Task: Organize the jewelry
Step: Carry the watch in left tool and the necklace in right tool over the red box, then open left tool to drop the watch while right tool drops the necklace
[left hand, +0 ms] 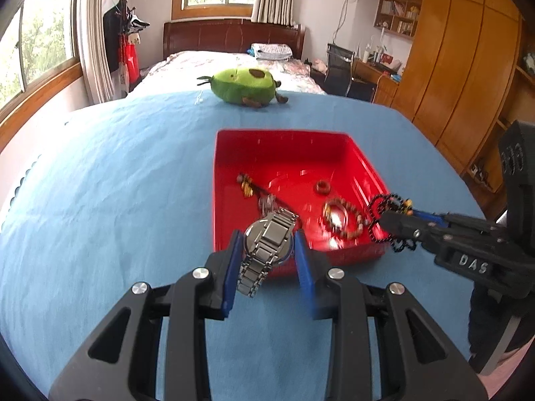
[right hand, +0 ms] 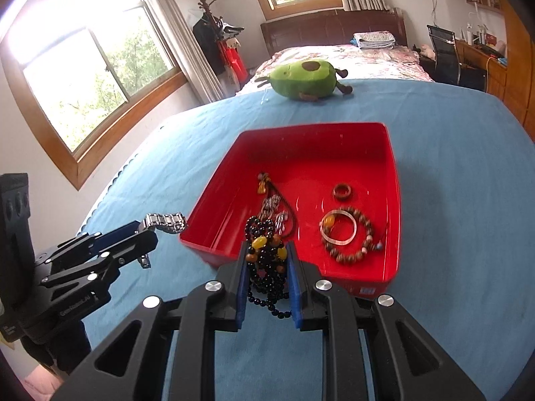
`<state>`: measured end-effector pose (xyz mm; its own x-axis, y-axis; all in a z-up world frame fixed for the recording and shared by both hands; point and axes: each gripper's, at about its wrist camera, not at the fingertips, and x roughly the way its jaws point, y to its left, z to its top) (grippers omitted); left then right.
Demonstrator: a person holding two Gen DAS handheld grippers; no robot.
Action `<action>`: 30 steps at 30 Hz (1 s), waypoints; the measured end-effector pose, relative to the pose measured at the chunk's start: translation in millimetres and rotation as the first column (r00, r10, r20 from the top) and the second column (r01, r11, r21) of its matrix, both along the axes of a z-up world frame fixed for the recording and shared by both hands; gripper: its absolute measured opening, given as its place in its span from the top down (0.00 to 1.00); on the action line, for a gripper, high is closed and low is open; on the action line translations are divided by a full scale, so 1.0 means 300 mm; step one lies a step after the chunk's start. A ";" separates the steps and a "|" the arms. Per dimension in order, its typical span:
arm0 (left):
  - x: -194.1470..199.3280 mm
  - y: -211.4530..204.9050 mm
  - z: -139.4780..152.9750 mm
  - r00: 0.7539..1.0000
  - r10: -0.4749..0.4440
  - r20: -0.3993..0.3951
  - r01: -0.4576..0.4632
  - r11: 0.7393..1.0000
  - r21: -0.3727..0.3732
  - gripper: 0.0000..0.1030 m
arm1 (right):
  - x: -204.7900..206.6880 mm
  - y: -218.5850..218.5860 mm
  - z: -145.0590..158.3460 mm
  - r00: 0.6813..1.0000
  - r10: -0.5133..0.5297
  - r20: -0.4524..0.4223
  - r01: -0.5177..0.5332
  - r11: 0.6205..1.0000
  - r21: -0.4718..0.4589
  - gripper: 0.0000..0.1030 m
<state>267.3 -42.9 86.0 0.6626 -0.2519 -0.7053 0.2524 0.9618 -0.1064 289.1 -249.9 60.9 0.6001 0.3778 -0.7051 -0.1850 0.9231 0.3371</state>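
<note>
My left gripper (left hand: 267, 244) is shut on a silver metal watch (left hand: 267, 244), held just above the near edge of the red tray (left hand: 364, 160); it shows from the side in the right wrist view (right hand: 147, 234), the watch band (right hand: 165, 222) sticking out. My right gripper (right hand: 265, 254) is shut on a black bead necklace (right hand: 267, 267) with amber beads, at the tray's near rim (right hand: 394, 173); it also shows in the left wrist view (left hand: 388, 215). In the tray lie a brown bead bracelet (right hand: 347, 237), a clear bangle (right hand: 337, 229), a brown ring (right hand: 342, 190) and a tangled pendant cord (right hand: 272, 200).
The tray stands on a blue cloth-covered table (left hand: 117, 183). A green avocado plush toy (left hand: 242, 85) lies at the table's far edge. Beyond are a bed, windows, a coat stand and wooden wardrobes.
</note>
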 end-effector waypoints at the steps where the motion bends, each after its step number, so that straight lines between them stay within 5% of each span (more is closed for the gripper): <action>1: 0.021 -0.008 0.007 1.000 0.007 0.009 -0.006 1.000 -0.002 0.71 | 0.017 -0.004 -0.001 1.000 -0.008 -0.001 0.008 1.000 0.001 0.80; 23: 0.497 -0.134 -0.221 0.991 0.025 -0.135 -0.024 1.000 0.015 0.71 | 0.438 -0.030 -0.246 0.983 -0.071 -0.171 0.063 0.997 -0.049 0.80; 26: 0.524 -0.144 -0.241 0.988 0.023 -0.155 -0.019 1.000 0.022 0.70 | 0.463 -0.024 -0.259 0.982 -0.073 -0.175 0.066 0.997 -0.049 0.74; 30: 0.528 -0.123 -0.235 0.990 0.043 -0.135 -0.040 0.999 0.026 0.52 | 0.455 -0.042 -0.262 0.980 -0.103 -0.168 0.094 0.994 -0.062 0.71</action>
<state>425.7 -79.7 15.6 0.5702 -0.2088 -0.7945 0.1974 0.9736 -0.1142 425.4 -262.4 -17.7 0.5013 0.2823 -0.8179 -0.0365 0.9513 0.3060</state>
